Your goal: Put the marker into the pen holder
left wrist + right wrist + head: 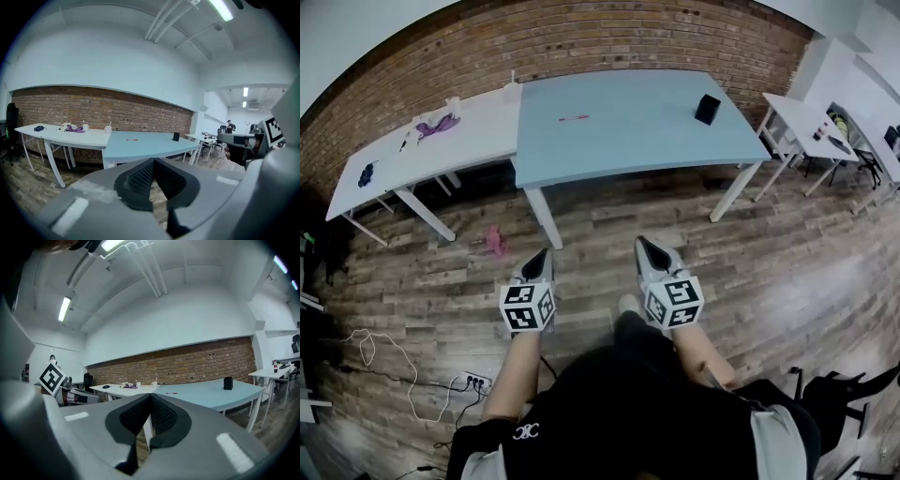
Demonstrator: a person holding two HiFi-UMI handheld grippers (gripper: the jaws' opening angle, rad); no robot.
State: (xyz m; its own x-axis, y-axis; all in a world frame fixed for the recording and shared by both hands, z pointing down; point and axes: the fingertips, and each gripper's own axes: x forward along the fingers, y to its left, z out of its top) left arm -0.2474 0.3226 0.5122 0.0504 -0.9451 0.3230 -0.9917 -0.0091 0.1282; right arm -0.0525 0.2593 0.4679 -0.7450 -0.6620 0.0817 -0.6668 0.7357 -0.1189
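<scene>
**Marker on blue surface, both grippers empty and well short of it**

The marker point(574, 118), a thin red one, lies flat on the blue surface point(628, 141), towards its far edge and left of centre. Nothing touches it. The pen holder point(707, 109), a small black box-shaped cup, stands upright on the same surface near the far right corner, well apart from the marker.

The blue surface butts against a white surface point(469, 141) on its left. That one carries a purple cloth point(439, 125), a dark blue item point(366, 173) near its left end and two pale cups point(513, 89) by the join; what the dark item is cannot be made out. Behind both runs a brick wall point(581, 42).

The person stands back on the wooden floor point(609, 225), clear of the surfaces. The left gripper point(537, 255) is held over the floor with its jaws pressed together and nothing between them. The right gripper point(645, 246), beside it, likewise has its jaws pressed together on nothing. Both point towards the blue surface and neither is near the marker or the pen holder.

On the floor, a pink object point(494, 240) lies by the white surface's legs, and a power strip point(473, 382) with loose cables sits to the person's left. Further white tables point(797, 122) stand off to the right.
</scene>
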